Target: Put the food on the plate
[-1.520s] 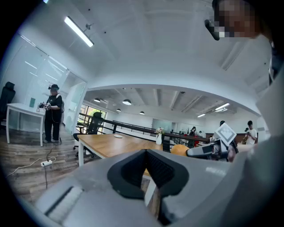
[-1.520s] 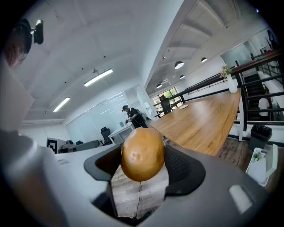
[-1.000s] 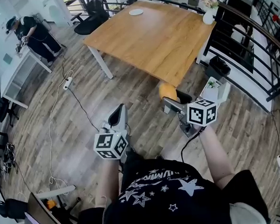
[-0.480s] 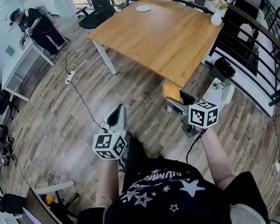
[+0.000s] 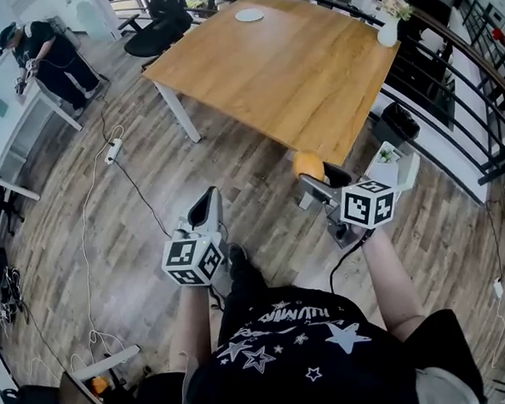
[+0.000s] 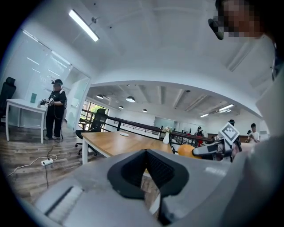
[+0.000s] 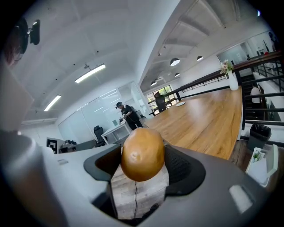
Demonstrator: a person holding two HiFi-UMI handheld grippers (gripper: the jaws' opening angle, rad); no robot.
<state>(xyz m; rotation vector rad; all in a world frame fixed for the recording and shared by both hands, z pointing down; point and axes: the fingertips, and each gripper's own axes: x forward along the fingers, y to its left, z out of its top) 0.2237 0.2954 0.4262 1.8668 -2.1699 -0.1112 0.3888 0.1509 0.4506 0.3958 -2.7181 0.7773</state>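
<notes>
Right hand-held gripper [image 7: 144, 167] is pinching a golden-brown potato [image 7: 142, 152] between its jaw tips; left hand-held gripper [image 6: 146, 170] is pressing together, empty.

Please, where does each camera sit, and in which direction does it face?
Head view: on the person's head, steeply down at left gripper, right gripper, both forearms, black shirt.
Left gripper view: on the left gripper, along its closed jaws toward the wooden table.
Right gripper view: on the right gripper, along jaws clamping the orange-brown food.
Shared: both gripper views show the table and the white plate.
</notes>
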